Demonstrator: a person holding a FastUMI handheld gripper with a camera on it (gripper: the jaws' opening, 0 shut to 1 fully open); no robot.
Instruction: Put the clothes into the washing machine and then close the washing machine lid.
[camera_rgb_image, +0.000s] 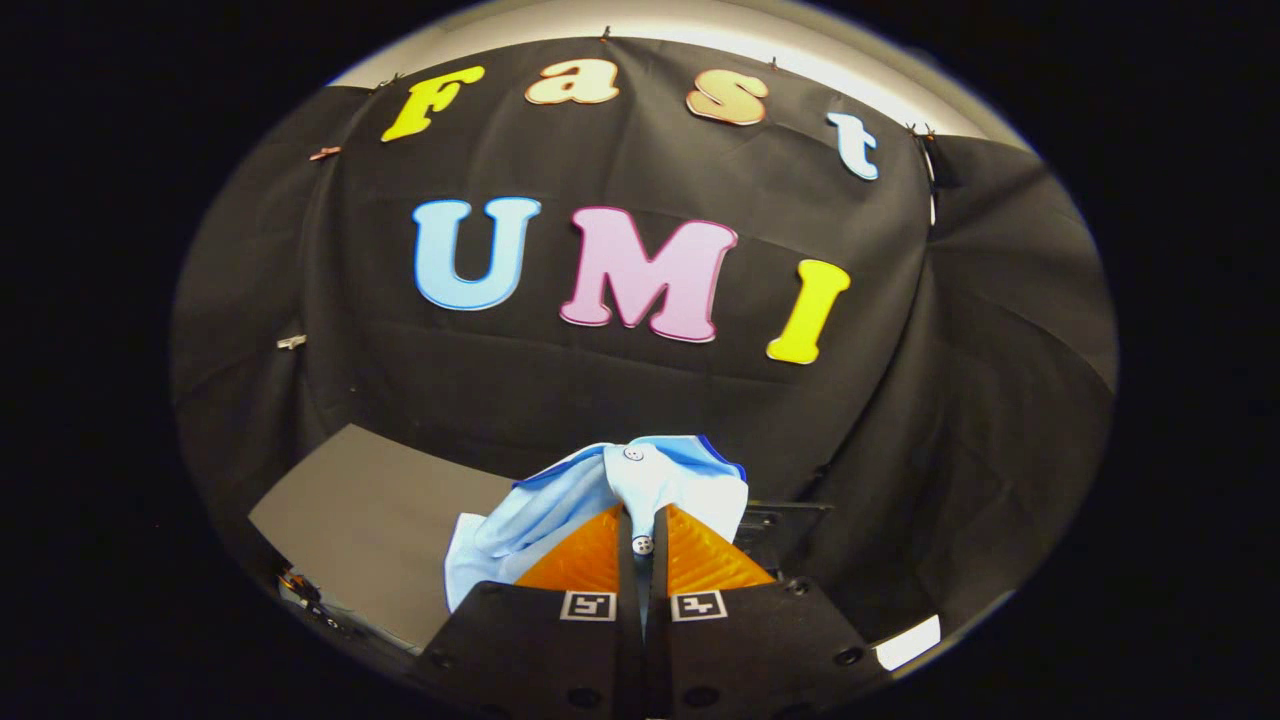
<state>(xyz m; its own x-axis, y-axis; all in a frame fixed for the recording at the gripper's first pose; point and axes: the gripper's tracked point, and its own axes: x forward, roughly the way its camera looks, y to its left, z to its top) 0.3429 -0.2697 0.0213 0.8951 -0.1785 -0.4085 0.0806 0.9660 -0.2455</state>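
- Gripper (641, 520) is clamping a garment (640, 480), both fingers (585, 555) pressing together on the fabric with almost no gap between them.
- Garment, pale blue with a darker blue edge, is bunching over and ahead of the fingertips and hanging down on their left side.
- Two small buttons are showing on it: one (633, 453) at the top of the bunch, one (642, 544) in the slit between the fingers.
- A grey flat panel (380, 520) is lying left of the fingers, below the black cloth wall (640, 380).

One garment (610, 490), two buttons (633, 453), one claw (642, 530).
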